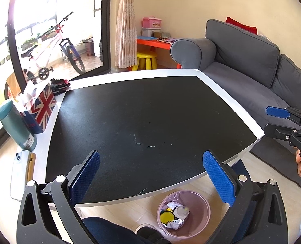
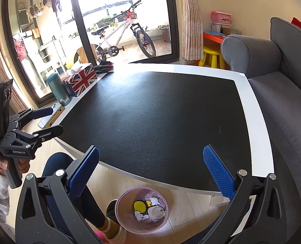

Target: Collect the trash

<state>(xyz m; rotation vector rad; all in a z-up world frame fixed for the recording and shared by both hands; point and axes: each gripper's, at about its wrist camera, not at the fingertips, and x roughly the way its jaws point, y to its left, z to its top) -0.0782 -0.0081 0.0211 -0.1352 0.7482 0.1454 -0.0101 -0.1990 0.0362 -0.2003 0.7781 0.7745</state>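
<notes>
Holding your left gripper (image 1: 151, 174) and right gripper (image 2: 150, 170) wide apart and empty above the bin (image 2: 122, 223); trash (image 2: 150, 209) inside, table (image 2: 150, 111) just behind.

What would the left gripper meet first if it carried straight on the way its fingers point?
Probably the table's black top: the open left gripper angles down over its near edge with nothing between the fingers. Depth is hard to judge through the fisheye.

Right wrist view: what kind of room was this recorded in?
Most likely a home living room: a grey sofa beside a low black-topped coffee table, and a glass door onto a balcony with a bicycle and hanging laundry.
</notes>
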